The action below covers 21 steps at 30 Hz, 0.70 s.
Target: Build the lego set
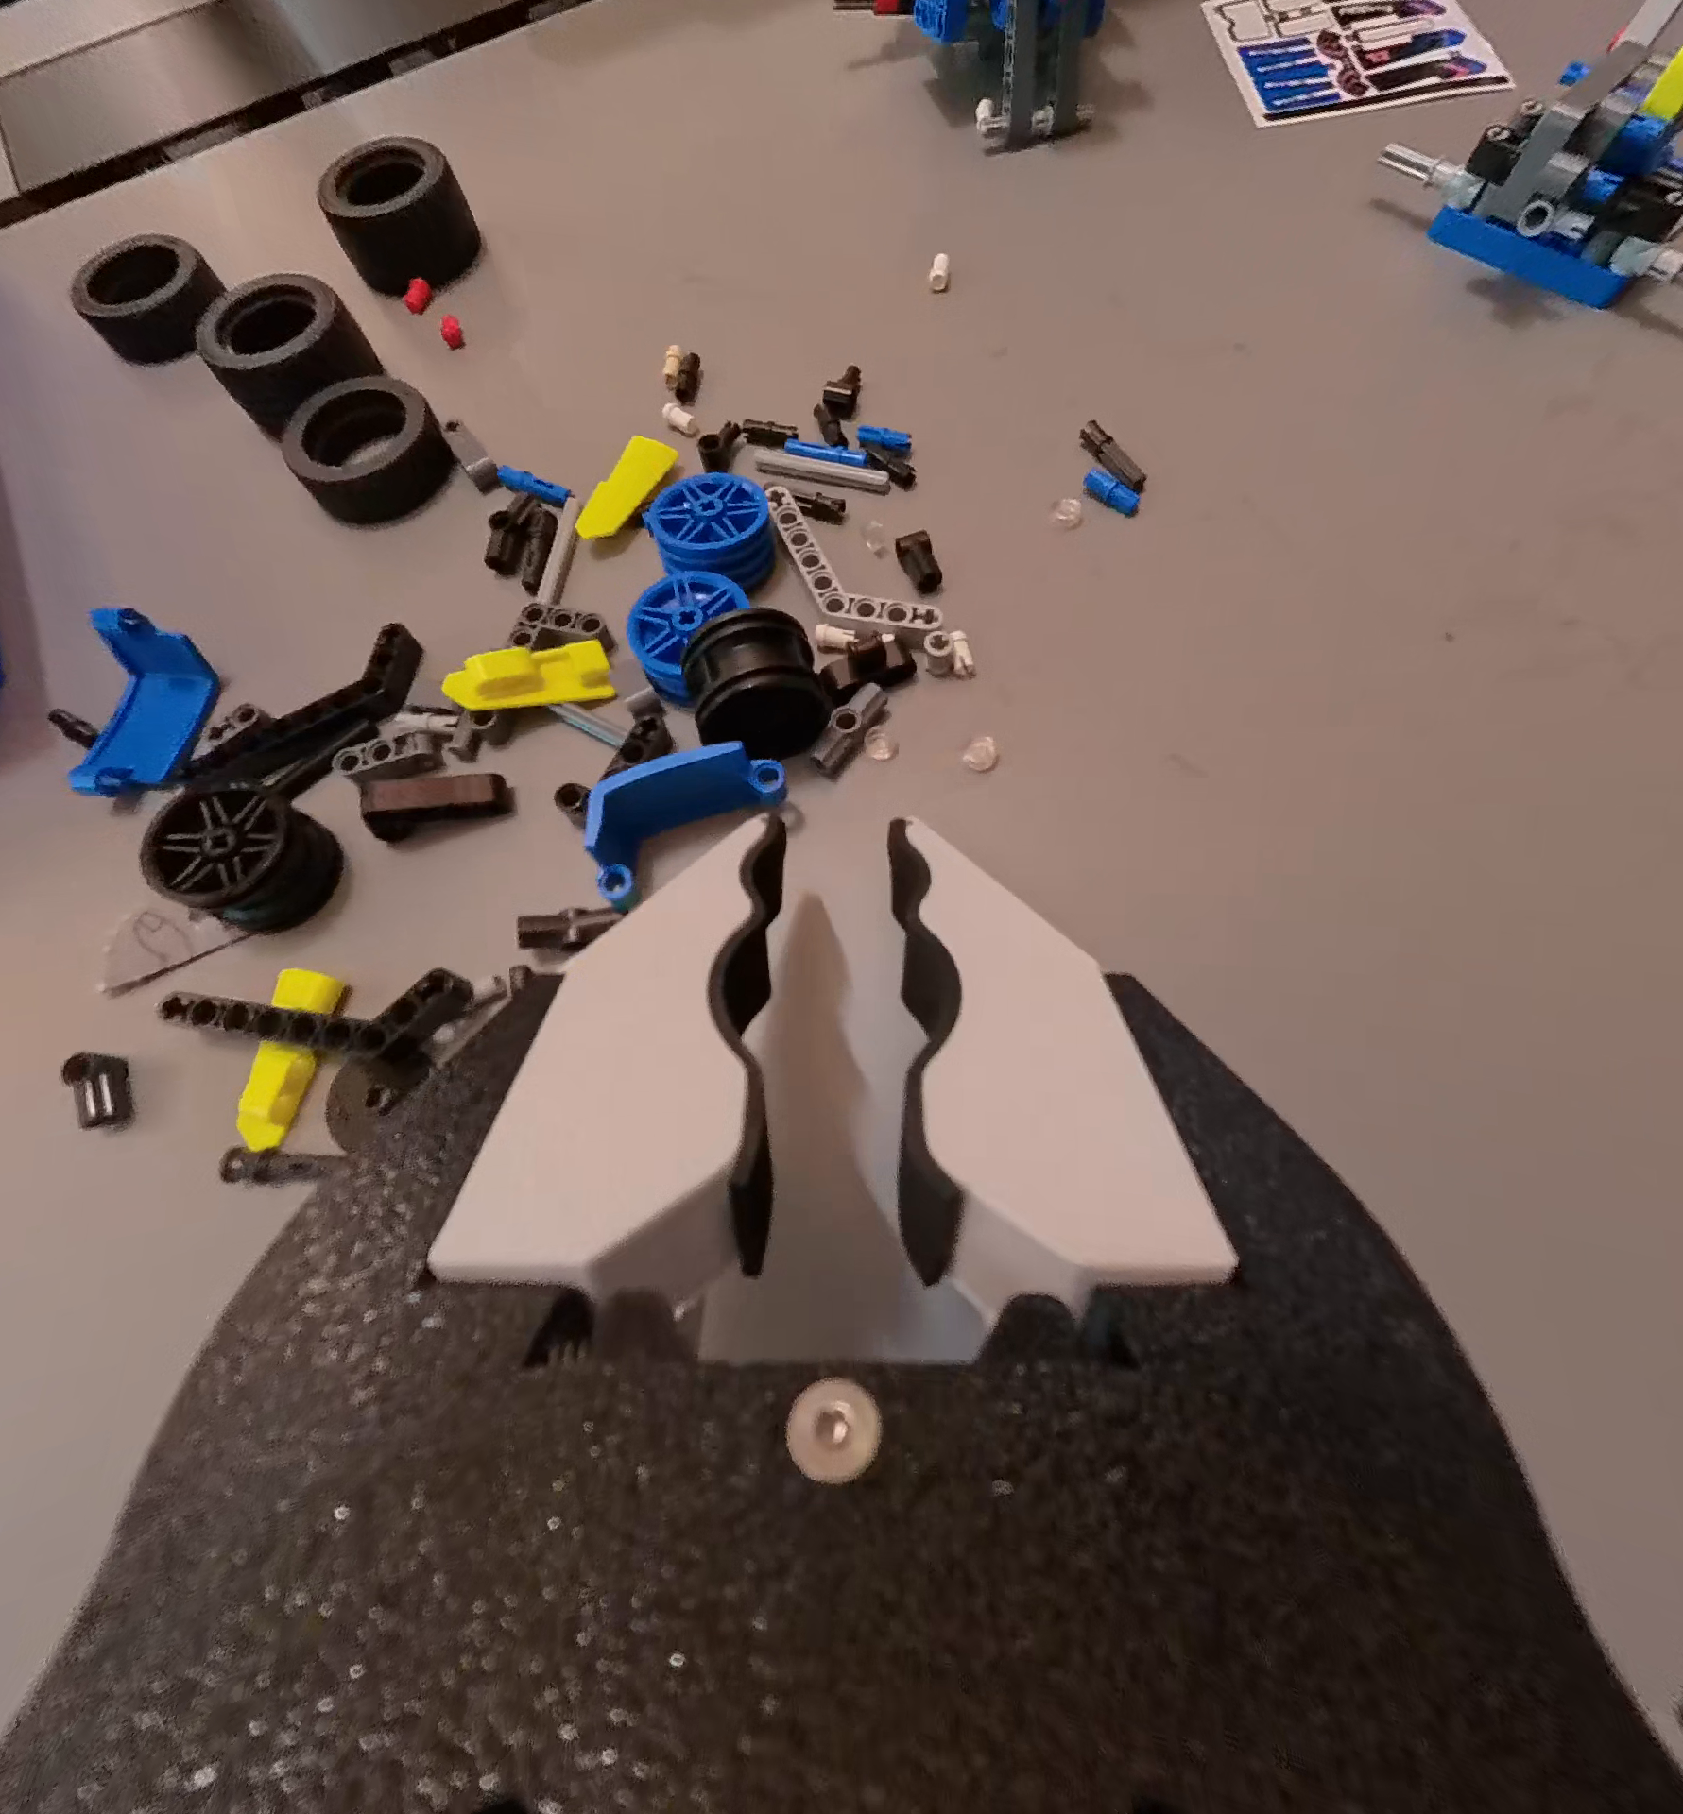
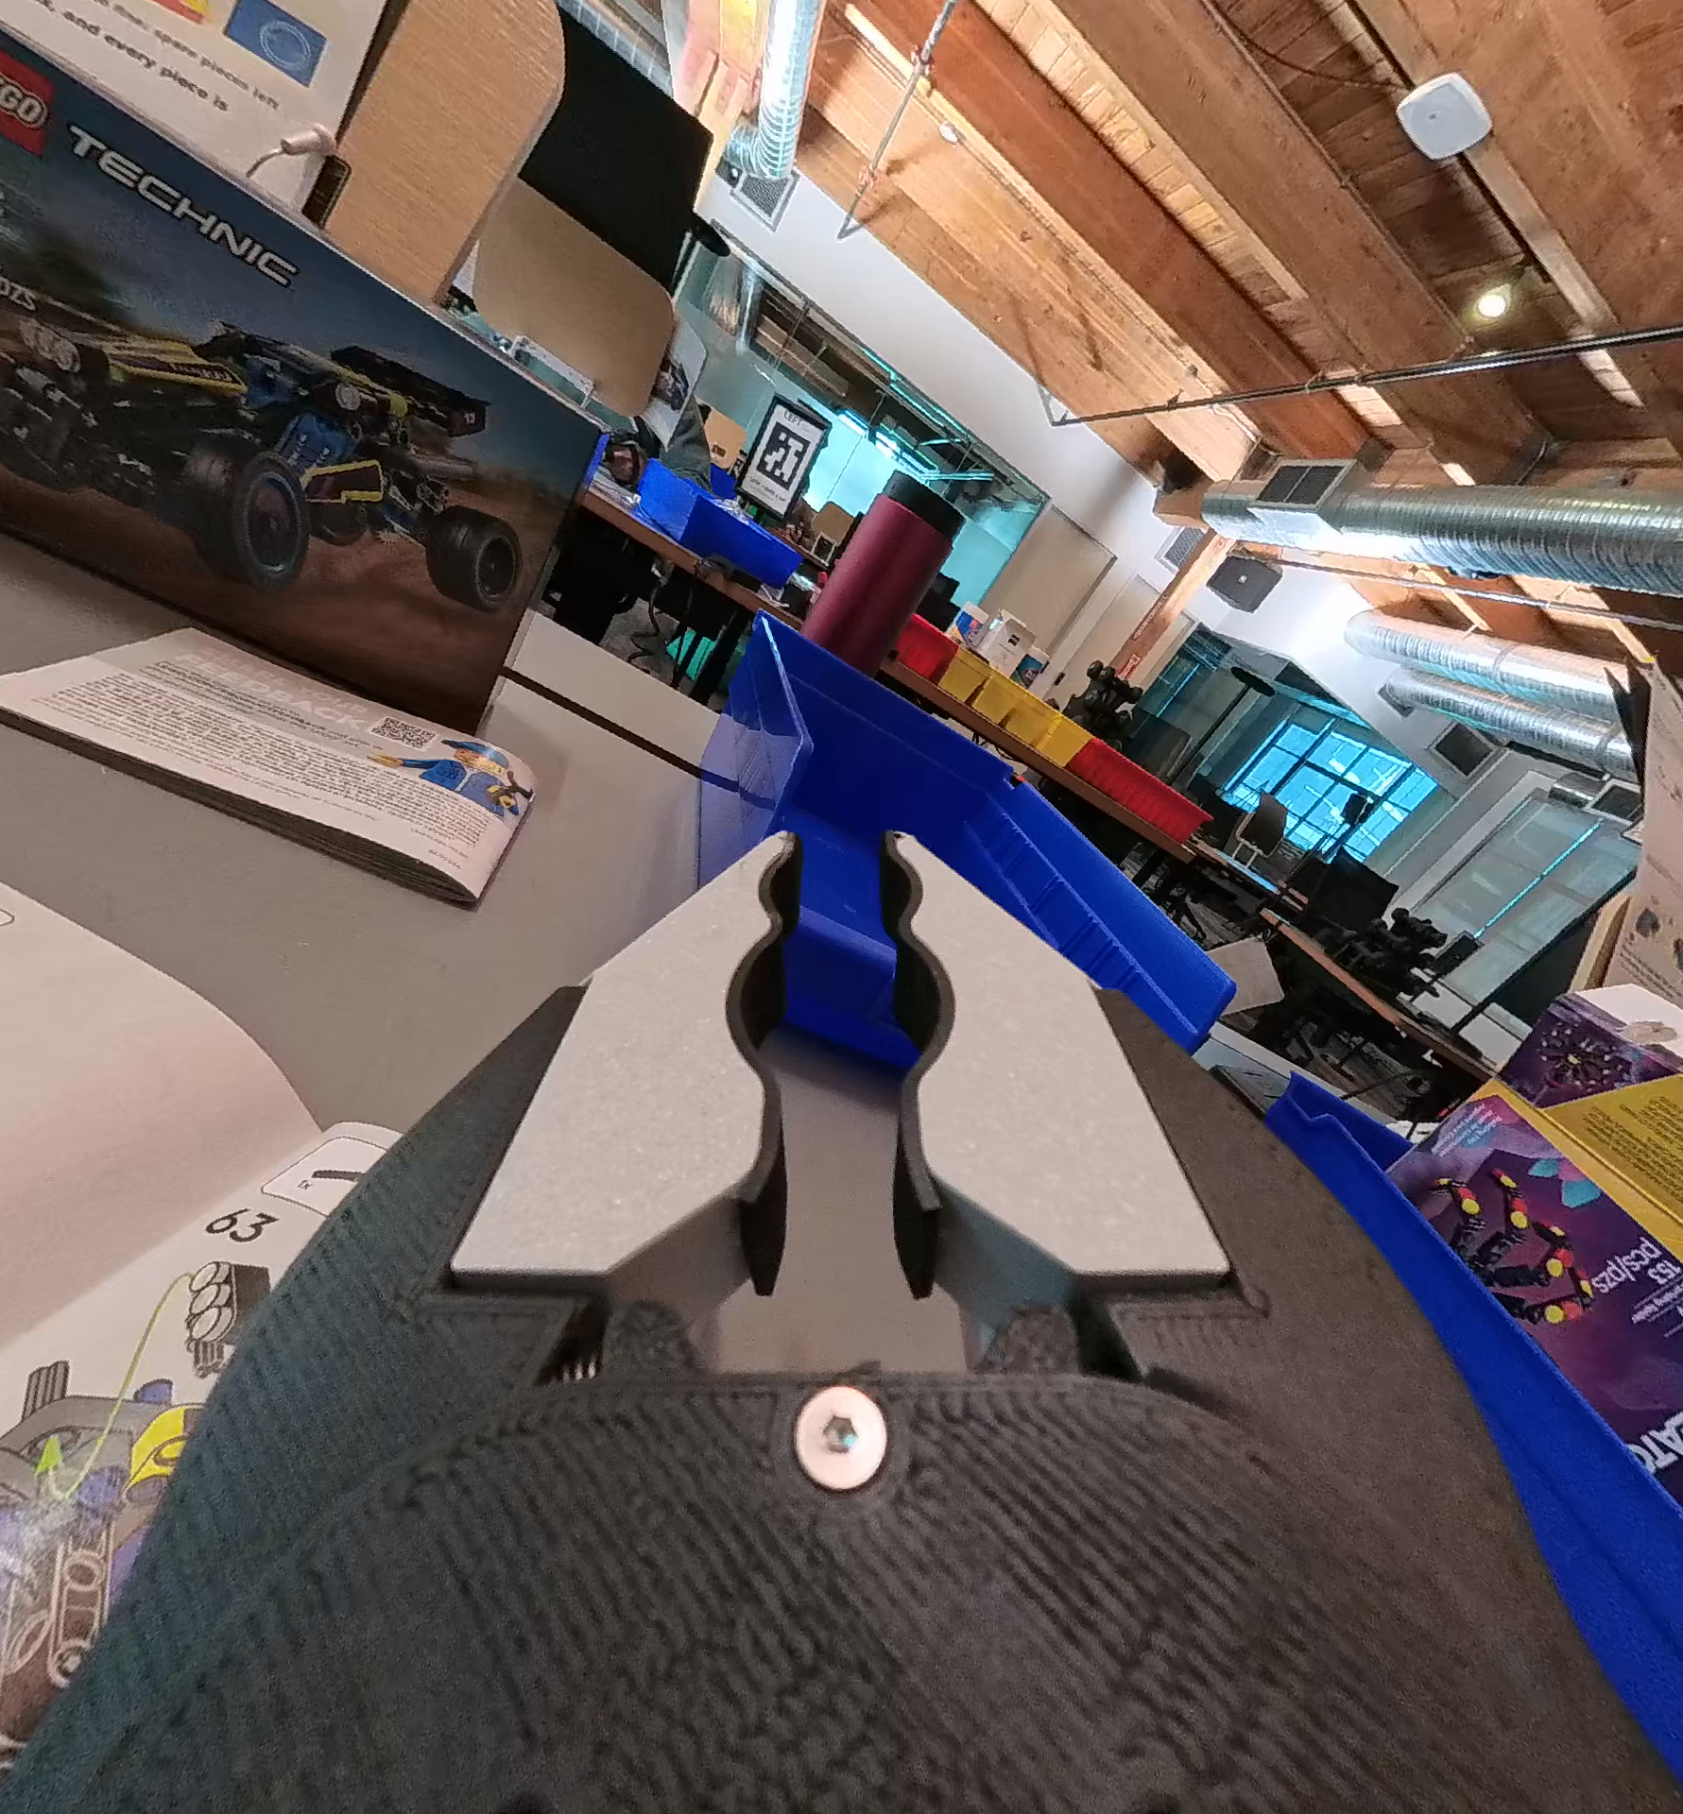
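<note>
Left gripper [image 1: 835, 834]: jaws parted, nothing between them, hovering over the grey desk [image 1: 1308, 785] at the near edge of the loose parts. Just ahead, a blue curved panel [image 1: 670, 797]; beyond it a black wheel hub [image 1: 754, 677], 2 blue rims [image 1: 709, 520], 4 black tyres [image 1: 366, 447]. Far right, the partly built chassis [image 1: 1583, 206].

Right gripper [image 2: 839, 854]: released, empty, tilted up past a blue bin [image 2: 1014, 834], near the open instruction booklet [image 2: 81, 1227].

Judged step: picking the next part. Next move calls for lowering the left gripper onto 1 piece and closing squarely.
</note>
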Motion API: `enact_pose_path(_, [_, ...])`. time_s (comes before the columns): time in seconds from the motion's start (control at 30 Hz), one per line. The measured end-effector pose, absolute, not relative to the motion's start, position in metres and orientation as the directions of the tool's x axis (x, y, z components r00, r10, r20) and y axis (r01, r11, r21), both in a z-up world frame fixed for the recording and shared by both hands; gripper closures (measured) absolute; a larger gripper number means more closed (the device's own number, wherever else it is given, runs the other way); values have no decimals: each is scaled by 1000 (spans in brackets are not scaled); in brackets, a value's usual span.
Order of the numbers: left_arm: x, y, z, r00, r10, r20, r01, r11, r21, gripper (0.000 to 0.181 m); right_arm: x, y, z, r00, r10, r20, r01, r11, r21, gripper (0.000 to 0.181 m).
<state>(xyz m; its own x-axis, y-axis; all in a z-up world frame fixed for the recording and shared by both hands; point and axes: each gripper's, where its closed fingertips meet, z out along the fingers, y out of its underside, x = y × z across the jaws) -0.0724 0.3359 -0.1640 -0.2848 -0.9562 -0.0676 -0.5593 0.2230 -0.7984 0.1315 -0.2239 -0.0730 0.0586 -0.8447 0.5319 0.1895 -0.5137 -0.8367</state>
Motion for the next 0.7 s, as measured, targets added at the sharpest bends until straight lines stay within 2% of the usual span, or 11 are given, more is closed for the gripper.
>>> enact_pose_path(0.17, [-77, 312, -173, -335, -941, 42, -595, 177, -784, 163, 132, -224, -73, 55, -843, 535, 188, -517, -835, 168])
enact_pose_path(0.37, [-70, 300, -181, -330, -944, -32, -613, 239, -753, 162, 132, -223, -74, 52, -840, 541, 185, -524, -831, 168])
enact_pose_path(0.7, [-54, 287, -186, -300, -954, -4, -650, 207, -732, 168, 133, -223, -75, 58, -837, 544, 182, -527, -830, 167])
